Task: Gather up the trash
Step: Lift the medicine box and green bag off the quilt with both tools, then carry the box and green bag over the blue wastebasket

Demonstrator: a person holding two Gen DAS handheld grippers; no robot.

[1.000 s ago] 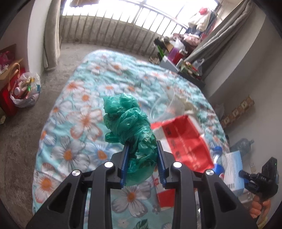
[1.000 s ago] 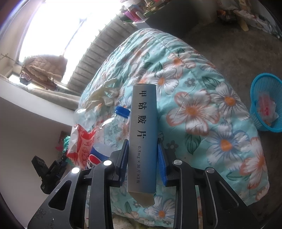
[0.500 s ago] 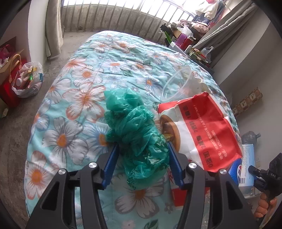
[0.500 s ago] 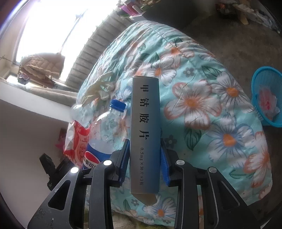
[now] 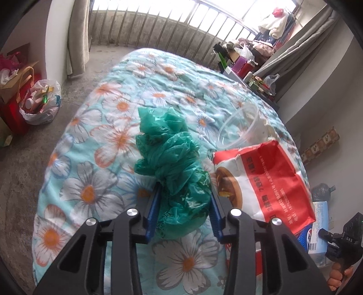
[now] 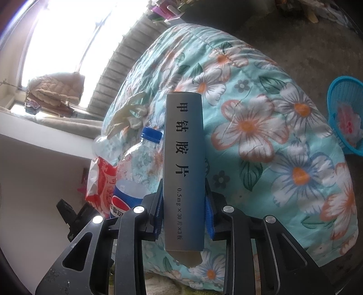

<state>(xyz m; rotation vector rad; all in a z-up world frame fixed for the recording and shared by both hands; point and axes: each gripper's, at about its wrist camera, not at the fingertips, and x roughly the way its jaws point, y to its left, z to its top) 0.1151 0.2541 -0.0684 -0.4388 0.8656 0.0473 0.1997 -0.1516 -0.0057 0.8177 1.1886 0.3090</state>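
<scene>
A crumpled green plastic bag [image 5: 174, 172] lies on the flowered bed [image 5: 97, 140] between the closing jaws of the left gripper [image 5: 183, 202], beside a red food pouch [image 5: 267, 181]. A grey medicine box [image 6: 183, 163] is clamped upright in the right gripper [image 6: 183, 206], which is closing, near a Pepsi bottle [image 6: 133, 172].

Daylight floods in from the window [image 5: 204, 13], which is blown out to white in both views. The bed [image 5: 102, 140] is evenly lit with soft shadows. Fisheye curvature bends the edges, and the corners fall dark.
</scene>
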